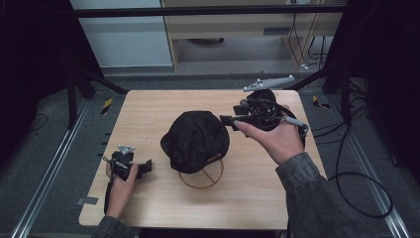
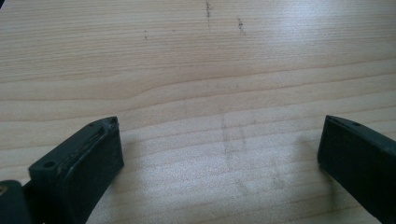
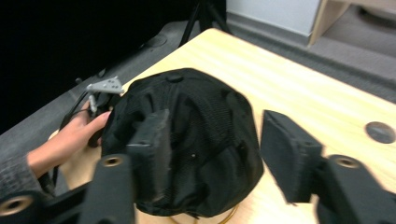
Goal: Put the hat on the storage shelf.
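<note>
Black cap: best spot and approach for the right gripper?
Probably the edge of the black cap nearest the right gripper, coming in from that side. The crown is too broad for the open jaws; the fabric rim looks thin enough to pinch.

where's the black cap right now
In the high view the black cap sits mid-table on a yellow ring stand, between the two tongs, nearer the right tongs.

A light wooden table stands on grey floor.
</note>
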`<state>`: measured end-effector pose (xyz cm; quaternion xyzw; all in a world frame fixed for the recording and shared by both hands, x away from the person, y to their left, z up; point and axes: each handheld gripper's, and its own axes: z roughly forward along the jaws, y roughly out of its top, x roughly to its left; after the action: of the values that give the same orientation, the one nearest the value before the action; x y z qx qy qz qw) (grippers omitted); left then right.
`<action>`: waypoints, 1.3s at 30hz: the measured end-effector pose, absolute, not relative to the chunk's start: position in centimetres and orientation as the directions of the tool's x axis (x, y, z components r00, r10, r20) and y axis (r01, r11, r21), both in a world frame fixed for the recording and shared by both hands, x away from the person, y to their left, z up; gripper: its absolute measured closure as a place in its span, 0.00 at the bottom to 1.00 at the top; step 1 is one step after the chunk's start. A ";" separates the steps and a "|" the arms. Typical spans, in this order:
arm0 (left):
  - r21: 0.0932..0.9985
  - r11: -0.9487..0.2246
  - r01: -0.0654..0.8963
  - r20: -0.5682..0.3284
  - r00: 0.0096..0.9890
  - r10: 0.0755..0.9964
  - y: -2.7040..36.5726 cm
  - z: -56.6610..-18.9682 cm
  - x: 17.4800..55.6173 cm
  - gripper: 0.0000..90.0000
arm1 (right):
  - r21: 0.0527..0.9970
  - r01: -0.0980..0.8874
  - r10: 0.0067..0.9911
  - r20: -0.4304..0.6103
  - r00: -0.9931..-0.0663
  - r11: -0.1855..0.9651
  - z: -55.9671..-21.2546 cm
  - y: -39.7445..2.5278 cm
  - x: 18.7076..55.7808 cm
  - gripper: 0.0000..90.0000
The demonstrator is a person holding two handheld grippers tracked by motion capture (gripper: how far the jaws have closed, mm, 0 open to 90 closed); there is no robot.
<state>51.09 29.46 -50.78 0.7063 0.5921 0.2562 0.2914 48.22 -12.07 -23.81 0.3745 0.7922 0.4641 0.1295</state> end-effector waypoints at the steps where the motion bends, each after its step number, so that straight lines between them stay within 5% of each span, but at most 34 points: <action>1: 0.715 -0.129 0.687 0.017 0.168 0.986 29.5 -50.8 51.1 0.00 | 0.837 0.469 0.722 0.135 -0.679 0.284 -23.8 -12.3 48.2 0.37; 5: 0.715 -0.129 0.687 0.017 0.167 0.986 29.5 -50.8 51.1 0.00 | 0.852 0.453 0.771 0.097 -0.630 0.262 -24.0 -13.5 48.1 0.19; 11: 0.715 -0.129 0.687 0.017 0.167 0.986 29.5 -50.8 51.1 0.00 | 0.871 0.429 0.795 0.077 -0.601 0.240 -24.7 -15.5 48.0 0.09; 39: 0.712 -0.137 0.689 0.020 0.175 0.984 29.6 -50.7 51.3 0.00 | 0.826 0.514 0.888 0.039 -0.459 0.230 -34.6 -22.6 46.2 0.13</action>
<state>51.35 29.58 -50.74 0.7097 0.5894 0.2548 0.2898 46.17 -22.60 -34.57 0.4673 0.7500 0.4085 0.2285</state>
